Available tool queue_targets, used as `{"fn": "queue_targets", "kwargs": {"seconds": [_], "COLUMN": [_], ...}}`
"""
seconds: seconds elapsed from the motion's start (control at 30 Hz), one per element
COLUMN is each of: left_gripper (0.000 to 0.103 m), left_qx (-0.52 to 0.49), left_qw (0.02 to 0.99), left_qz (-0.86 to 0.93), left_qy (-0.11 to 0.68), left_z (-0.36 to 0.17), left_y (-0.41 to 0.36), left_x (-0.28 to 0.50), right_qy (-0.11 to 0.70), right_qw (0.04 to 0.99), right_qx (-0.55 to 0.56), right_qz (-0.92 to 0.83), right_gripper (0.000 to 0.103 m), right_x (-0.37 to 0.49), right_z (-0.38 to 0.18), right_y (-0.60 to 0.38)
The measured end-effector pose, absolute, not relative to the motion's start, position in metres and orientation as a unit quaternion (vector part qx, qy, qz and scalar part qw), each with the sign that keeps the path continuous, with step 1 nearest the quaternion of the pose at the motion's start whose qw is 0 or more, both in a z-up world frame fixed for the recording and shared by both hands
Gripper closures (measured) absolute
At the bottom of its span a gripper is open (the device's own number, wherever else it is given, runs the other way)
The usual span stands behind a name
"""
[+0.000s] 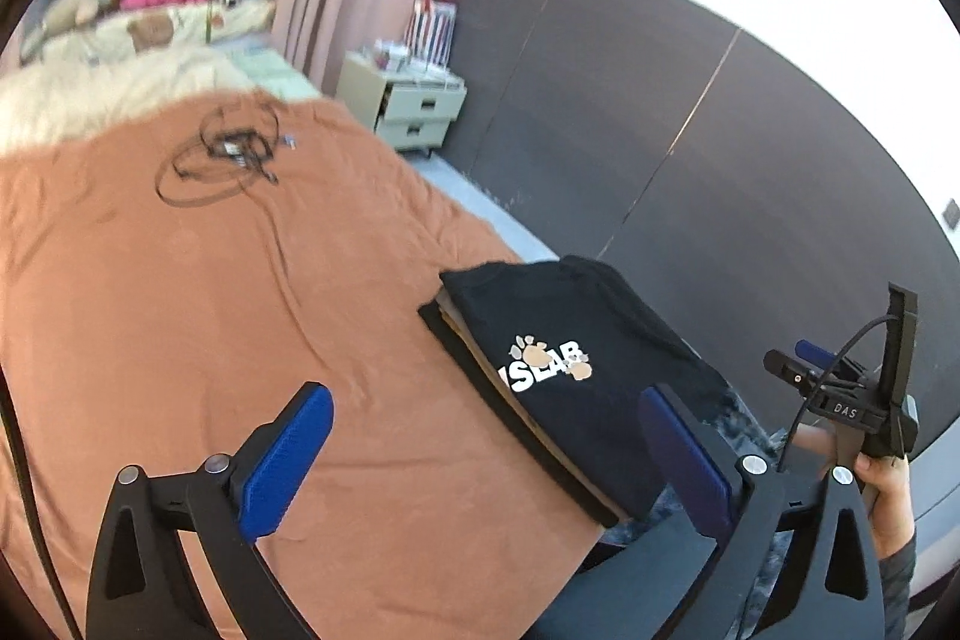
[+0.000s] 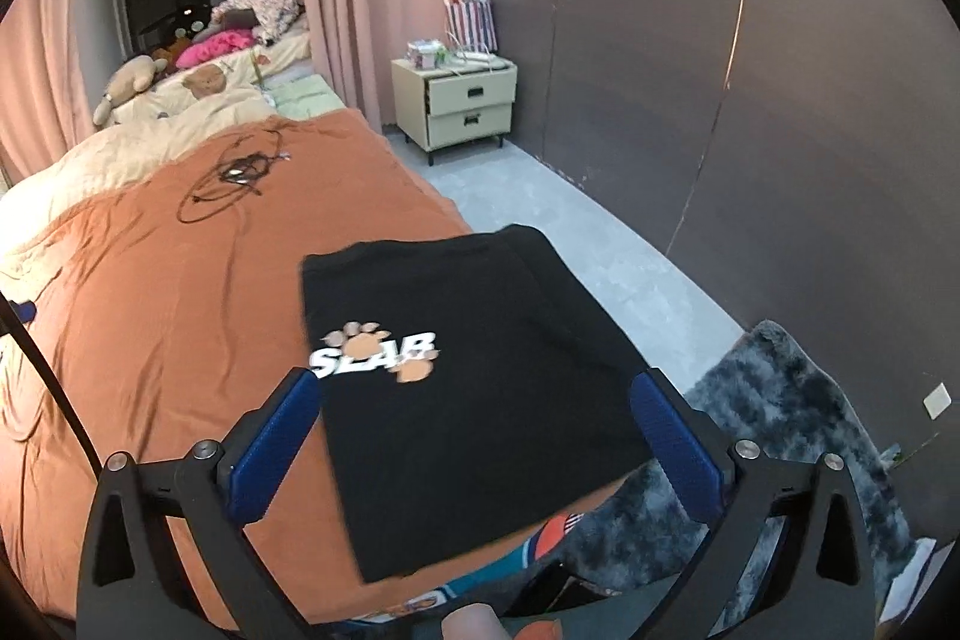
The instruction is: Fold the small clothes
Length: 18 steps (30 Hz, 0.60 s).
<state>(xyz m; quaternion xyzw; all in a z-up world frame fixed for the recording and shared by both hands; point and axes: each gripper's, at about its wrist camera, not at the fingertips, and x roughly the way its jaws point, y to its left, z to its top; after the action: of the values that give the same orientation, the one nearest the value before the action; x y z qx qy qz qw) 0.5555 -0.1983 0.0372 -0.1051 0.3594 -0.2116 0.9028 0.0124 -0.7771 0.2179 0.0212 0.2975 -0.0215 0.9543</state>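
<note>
A folded black T-shirt [image 1: 564,370] with a white and tan paw-print logo lies on top of a small stack of folded clothes at the right edge of the orange bedspread [image 1: 210,310]. It also shows in the right wrist view [image 2: 468,382]. My left gripper [image 1: 486,424] is open and empty, hovering above the bed to the left of the stack. My right gripper [image 2: 474,412] is open and empty, above the near part of the shirt; it also shows in the left wrist view [image 1: 840,376], to the right of the stack.
A coil of black cable [image 2: 234,178] lies further up the bed. A fluffy grey rug [image 2: 780,430] lies on the floor beside the bed. A beige nightstand [image 2: 462,106] stands by the dark wall. Pillows and soft toys [image 2: 180,82] lie at the bed's far end.
</note>
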Motion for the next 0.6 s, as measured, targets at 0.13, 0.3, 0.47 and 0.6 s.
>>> {"fn": "queue_targets", "kwargs": {"seconds": [0.13, 0.3, 0.47, 0.6], "left_gripper": [0.000, 0.000, 0.000, 0.000], "left_qx": [-0.108, -0.098, -0.097, -0.101], "left_qw": [0.910, 0.918, 0.927, 0.933], "left_qz": [-0.213, -0.206, -0.195, -0.186], "left_qy": [0.339, 0.323, 0.305, 0.291], "left_z": [0.054, 0.064, 0.068, 0.068], "left_y": [-0.174, -0.149, -0.123, -0.106], "left_x": [0.513, 0.463, 0.409, 0.367], "right_qy": [0.278, 0.266, 0.248, 0.237], "right_qw": [0.960, 0.964, 0.968, 0.970], "right_qx": [0.022, 0.026, 0.018, 0.021], "right_qz": [-0.012, 0.011, 0.027, 0.046], "right_gripper": [0.000, 0.000, 0.000, 0.000], "right_x": [-0.019, -0.050, -0.091, -0.119], "right_z": [0.214, 0.204, 0.192, 0.176], "right_y": [-0.752, -0.731, -0.715, -0.710]}}
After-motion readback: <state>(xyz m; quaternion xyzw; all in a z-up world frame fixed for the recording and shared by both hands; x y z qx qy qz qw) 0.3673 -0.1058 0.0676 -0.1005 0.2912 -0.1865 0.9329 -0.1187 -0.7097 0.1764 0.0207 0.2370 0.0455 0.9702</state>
